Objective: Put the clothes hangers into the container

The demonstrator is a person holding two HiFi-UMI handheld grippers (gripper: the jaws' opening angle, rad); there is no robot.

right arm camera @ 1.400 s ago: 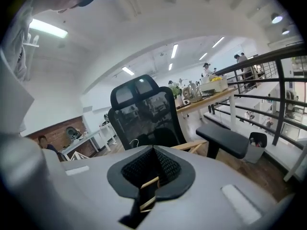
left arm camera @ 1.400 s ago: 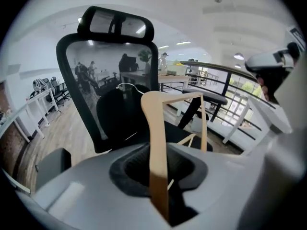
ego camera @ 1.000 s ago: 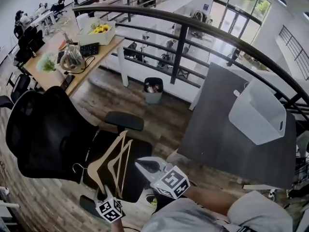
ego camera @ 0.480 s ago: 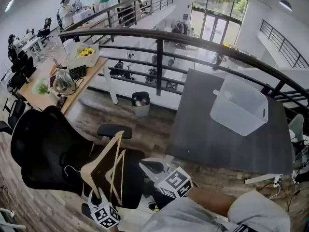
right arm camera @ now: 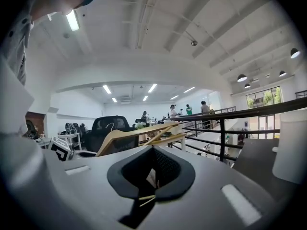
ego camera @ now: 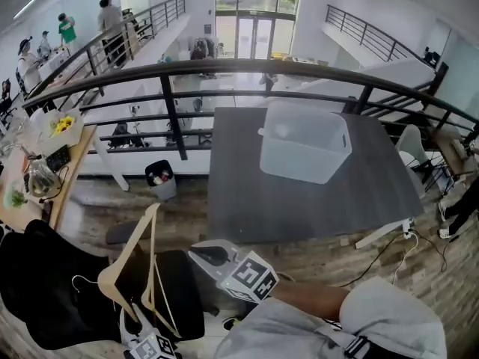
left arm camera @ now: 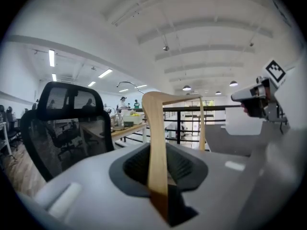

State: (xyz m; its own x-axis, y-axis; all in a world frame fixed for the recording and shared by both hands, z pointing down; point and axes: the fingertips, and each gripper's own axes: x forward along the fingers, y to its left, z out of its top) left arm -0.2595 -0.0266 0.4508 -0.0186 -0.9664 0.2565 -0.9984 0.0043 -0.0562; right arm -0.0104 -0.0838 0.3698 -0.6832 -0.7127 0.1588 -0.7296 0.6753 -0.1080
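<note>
Two hangers (ego camera: 126, 248), seemingly, clamped low in the left gripper (left arm camera: 160, 174), could pivot loose swinging toward the container (ego camera: 299, 155); right gripper (ego camera: 202, 254) closed, empty.

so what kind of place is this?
Likely an open-plan office on an upper level: black mesh office chair, wooden desk with a keyboard, and a dark railing overlooking a lower floor.

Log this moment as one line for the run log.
left gripper: shut on hangers | right gripper: shut, empty | container: on table, no hangers inside
</note>
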